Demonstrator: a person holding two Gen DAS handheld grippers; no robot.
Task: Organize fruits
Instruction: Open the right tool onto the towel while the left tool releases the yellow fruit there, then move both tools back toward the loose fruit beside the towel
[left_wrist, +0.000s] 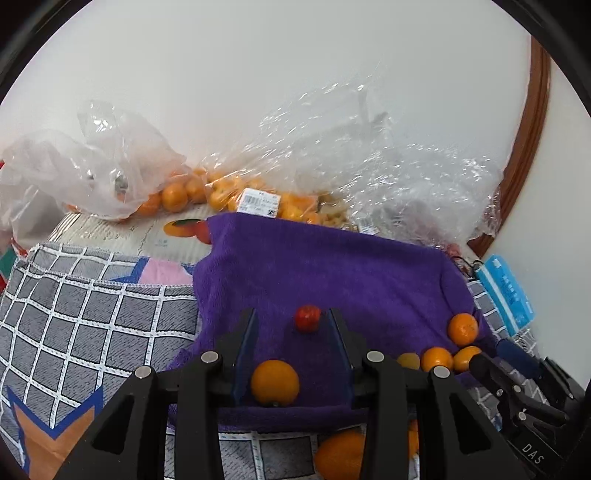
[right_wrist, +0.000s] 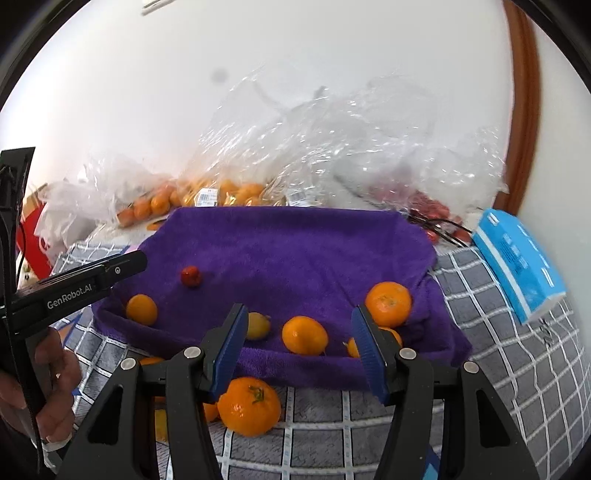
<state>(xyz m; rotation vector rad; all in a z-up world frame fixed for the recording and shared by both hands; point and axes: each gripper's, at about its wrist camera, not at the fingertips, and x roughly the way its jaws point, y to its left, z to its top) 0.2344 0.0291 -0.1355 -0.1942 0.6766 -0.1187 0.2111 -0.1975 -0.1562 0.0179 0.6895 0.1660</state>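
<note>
**Tongs empty over loose fruit**

Tongs first: my left gripper (left_wrist: 291, 326) stood partly open with nothing pinched; an orange (left_wrist: 275, 382) lay on the purple towel (left_wrist: 332, 266) between its fingers, touching neither as far as I could tell, and a small red fruit (left_wrist: 307, 317) sat just beyond the tips. My right gripper (right_wrist: 299, 325) gaped wider, also empty, with a mandarin (right_wrist: 304, 335) beyond its gap and a bigger one (right_wrist: 388, 303) by its right finger. A stemmed mandarin (right_wrist: 248, 406) rested off the towel, on the checked cloth (right_wrist: 480, 314) beneath. I judged rolling the main risk: one nudge from a finger could send round fruit off the towel's edge.
</note>
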